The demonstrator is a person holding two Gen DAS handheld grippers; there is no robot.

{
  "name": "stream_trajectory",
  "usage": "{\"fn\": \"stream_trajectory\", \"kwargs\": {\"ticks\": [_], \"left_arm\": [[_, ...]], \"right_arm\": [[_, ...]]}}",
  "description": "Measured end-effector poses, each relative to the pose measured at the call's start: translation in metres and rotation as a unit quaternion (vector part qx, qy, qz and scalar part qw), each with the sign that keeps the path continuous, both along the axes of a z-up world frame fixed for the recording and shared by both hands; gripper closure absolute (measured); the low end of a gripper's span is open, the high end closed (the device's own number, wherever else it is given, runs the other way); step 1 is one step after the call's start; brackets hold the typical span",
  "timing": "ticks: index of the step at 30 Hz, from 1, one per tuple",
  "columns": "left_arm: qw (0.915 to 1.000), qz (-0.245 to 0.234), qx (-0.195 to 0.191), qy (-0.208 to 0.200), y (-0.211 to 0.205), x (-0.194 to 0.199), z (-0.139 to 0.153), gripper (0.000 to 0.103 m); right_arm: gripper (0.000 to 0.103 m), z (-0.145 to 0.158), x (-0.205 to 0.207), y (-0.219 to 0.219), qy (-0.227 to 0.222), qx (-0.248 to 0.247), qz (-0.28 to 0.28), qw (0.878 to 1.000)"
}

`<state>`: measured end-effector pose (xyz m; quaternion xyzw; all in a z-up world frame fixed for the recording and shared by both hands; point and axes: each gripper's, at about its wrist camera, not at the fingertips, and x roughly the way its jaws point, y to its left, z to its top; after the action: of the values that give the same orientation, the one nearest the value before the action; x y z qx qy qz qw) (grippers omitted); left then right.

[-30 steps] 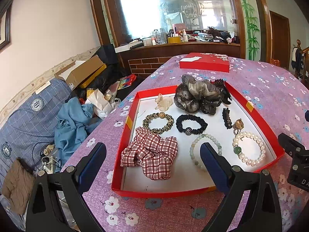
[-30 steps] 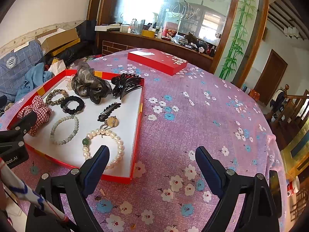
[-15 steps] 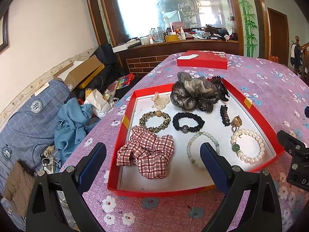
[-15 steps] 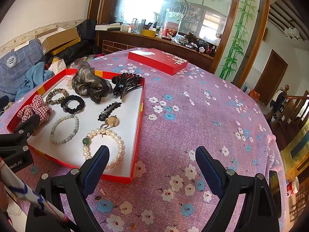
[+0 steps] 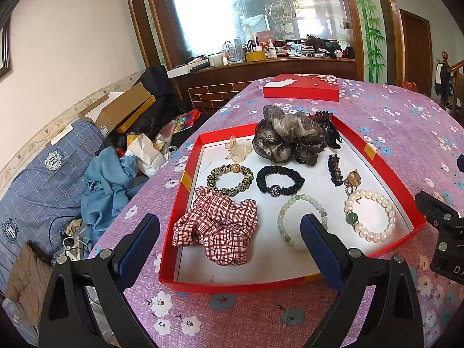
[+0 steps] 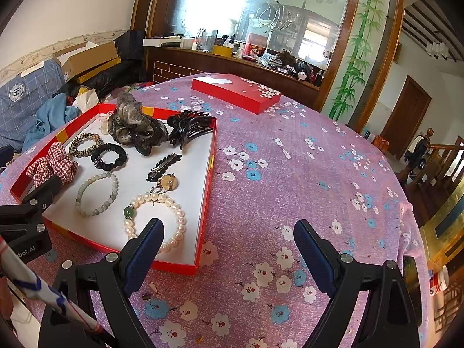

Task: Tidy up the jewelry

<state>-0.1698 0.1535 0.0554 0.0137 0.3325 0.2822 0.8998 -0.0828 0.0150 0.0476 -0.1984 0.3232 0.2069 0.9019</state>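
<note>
Jewelry lies in a red tray (image 5: 191, 179) on the floral tablecloth (image 6: 290, 174): plaid scrunchie (image 5: 217, 229) at left, then jade bracelet (image 5: 290, 211), then pearl bracelet (image 5: 374, 217) at right. The left gripper (image 5: 229, 240) hovers spread and empty above the tray's near edge. The right gripper (image 6: 229, 246) hangs spread and empty, its left finger above the pearl bracelet (image 6: 156, 217).

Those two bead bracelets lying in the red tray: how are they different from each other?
The pearl bracelet has bigger, glossy white beads; the jade bracelet has smaller, matte, pale green-grey beads. The pearl bracelet carries one dark green bead, and a gold charm lies at its far edge; the jade bracelet has nothing beside it. The pearl bracelet lies nearer the tray's right wall. Both lie flat as closed loops in the near half.
</note>
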Motion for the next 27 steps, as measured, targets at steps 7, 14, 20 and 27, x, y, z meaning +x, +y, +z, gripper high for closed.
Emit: {"fn": "stream_trajectory", "kwargs": {"ticks": [7,14,20,27], "left_arm": [[1.0,-0.001,-0.002,-0.001,-0.0006,-0.0002,-0.0001,0.006],[1.0,-0.002,-0.004,0.0,-0.0014,-0.0002,-0.0029,0.006],[1.0,-0.002,-0.003,0.001,-0.001,-0.0006,-0.0032,0.006],[1.0,-0.001,-0.006,0.008,0.0004,0.0029,-0.0081,0.006]], "right_arm": [[0.009,0.0002,-0.0006,-0.0008,0.0,0.001,-0.001,1.0],[0.009,0.0002,-0.0011,-0.0013,-0.001,0.0,-0.002,1.0],[0.009,-0.0017,-0.003,-0.0003,-0.001,-0.002,-0.001,1.0],[0.009,-0.0053,-0.003,0.0007,0.003,-0.003,-0.003,1.0]]}}
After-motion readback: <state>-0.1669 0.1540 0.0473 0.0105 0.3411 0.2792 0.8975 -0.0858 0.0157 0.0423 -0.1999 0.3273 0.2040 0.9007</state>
